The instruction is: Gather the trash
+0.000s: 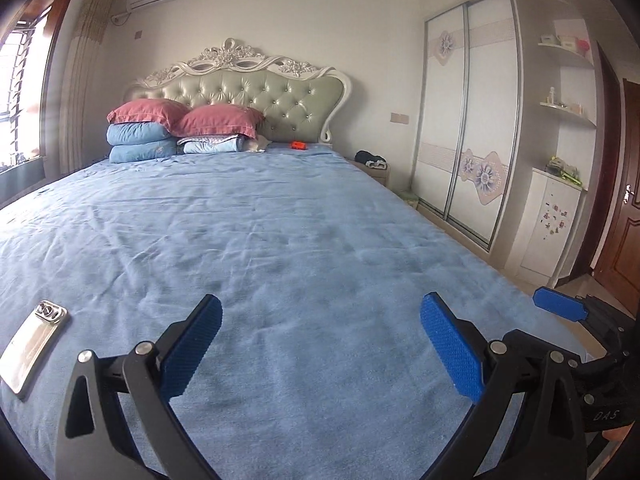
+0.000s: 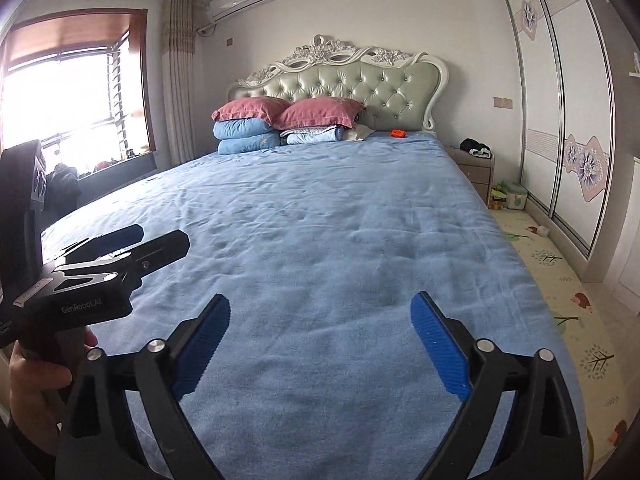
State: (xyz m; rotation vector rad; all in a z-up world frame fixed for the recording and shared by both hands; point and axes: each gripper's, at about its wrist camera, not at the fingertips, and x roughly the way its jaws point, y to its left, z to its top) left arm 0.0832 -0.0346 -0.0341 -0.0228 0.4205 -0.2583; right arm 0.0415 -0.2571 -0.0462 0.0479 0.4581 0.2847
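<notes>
Both grippers [image 1: 320, 344] [image 2: 320, 340] gape (empty) over blue bedsheet [image 1: 280, 220], seemingly hovering.

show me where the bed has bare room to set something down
The blue bedsheet lies bare across its middle, from the open left claw and right claw up towards the stacked pink and blue pillows. It is crowded at the headboard, where a small orange object lies, and at the near left, by the silver phone.

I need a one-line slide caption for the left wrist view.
Open left tool over a blue bed sheet, silver phone beside it.
</notes>
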